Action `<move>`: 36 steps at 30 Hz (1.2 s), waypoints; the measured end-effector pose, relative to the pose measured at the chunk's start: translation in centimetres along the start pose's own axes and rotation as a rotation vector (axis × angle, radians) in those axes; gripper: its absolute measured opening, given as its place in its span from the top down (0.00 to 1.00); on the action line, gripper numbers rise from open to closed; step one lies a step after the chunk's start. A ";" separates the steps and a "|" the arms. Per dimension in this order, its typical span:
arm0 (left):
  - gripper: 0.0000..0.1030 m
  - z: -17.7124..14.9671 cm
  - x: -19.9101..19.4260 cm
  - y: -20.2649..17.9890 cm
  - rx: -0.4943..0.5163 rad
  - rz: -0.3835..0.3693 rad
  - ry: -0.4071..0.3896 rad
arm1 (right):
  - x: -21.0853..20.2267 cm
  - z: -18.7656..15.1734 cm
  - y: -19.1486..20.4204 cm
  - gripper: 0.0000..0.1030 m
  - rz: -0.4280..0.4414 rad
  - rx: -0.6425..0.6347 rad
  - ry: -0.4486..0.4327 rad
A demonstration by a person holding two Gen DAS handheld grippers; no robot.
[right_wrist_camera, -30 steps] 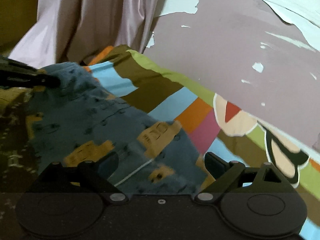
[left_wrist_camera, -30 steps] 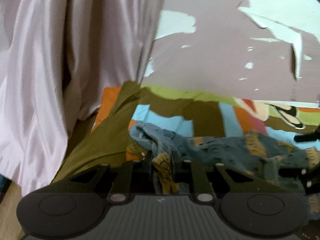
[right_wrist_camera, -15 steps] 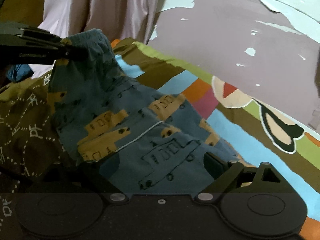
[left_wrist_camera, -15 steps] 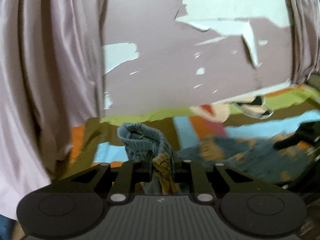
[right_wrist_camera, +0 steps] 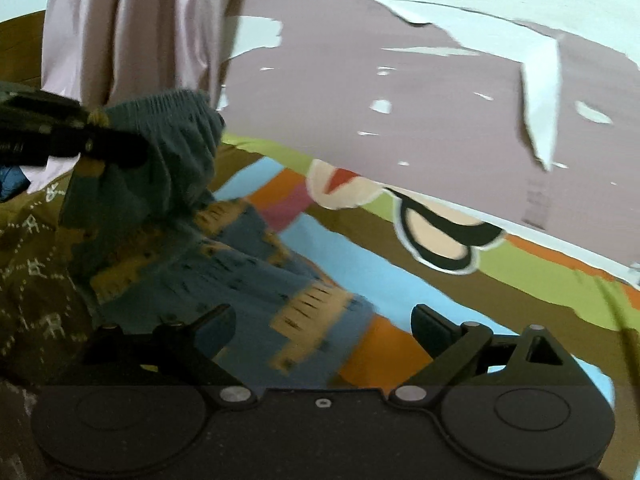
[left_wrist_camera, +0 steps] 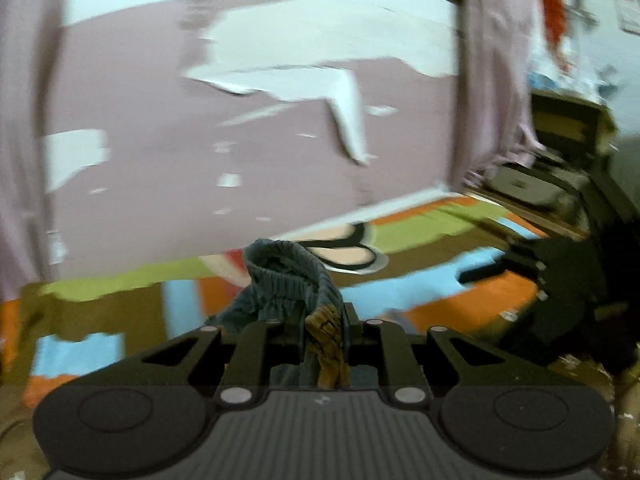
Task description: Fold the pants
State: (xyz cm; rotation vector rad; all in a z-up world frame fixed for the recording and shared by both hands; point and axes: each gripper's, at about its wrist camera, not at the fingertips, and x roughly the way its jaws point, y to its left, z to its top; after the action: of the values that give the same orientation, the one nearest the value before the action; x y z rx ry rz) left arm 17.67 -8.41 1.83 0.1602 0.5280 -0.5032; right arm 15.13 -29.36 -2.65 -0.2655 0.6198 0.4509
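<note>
Left gripper (left_wrist_camera: 323, 316) has its jaws nearly closed, pinching a bunched fold of the blue knit pants with yellow-ochre vehicle print (left_wrist_camera: 288, 280). The gathered elastic waistband rises in a loop just above the fingertips, lifted off the bed. In the right wrist view the same left gripper (right_wrist_camera: 120, 148) comes in from the left edge, clamped on the waistband end of the pants (right_wrist_camera: 224, 264).

From that raised waistband the pants hang down and trail across the striped multicolour bedsheet with a cartoon figure (right_wrist_camera: 360, 264). Long axis runs from the upper-left waistband diagonally down toward the lower centre of the right view, with the leg end lying between the right gripper's fingers. Fabric is blurred, so exact leg edges cannot be told.

Right gripper (right_wrist_camera: 322, 328) has jaws wide apart. Pants cloth lies between them but the pads do not press on it. In the left view the right gripper (left_wrist_camera: 532, 268) shows dark and blurred at right, apart from the held bunch.

Behind the bed: mauve wall with peeling pale patches (left_wrist_camera: 200, 140) and pale pink curtain (right_wrist_camera: 132, 32). A brown patterned cloth with white motifs (right_wrist_camera: 36, 264) sits at left beside the pants.
</note>
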 end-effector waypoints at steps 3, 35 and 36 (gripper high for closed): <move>0.81 -0.7 2.6 -3.3 0.062 -0.071 0.031 | -0.6 -1.6 -2.4 0.06 -0.043 0.033 0.032; 0.82 -6.0 5.0 -8.6 0.259 -0.088 0.107 | 4.0 -0.2 -3.5 0.89 0.296 0.426 0.097; 0.82 -5.7 4.7 -8.6 0.251 -0.095 0.097 | 3.5 -0.1 -3.7 0.89 0.296 0.433 0.085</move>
State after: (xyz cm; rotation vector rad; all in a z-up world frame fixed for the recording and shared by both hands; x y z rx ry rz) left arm 14.40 -16.23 -5.65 0.4024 0.5682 -0.6569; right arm 19.34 -31.49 -4.48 0.2235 0.8264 0.5773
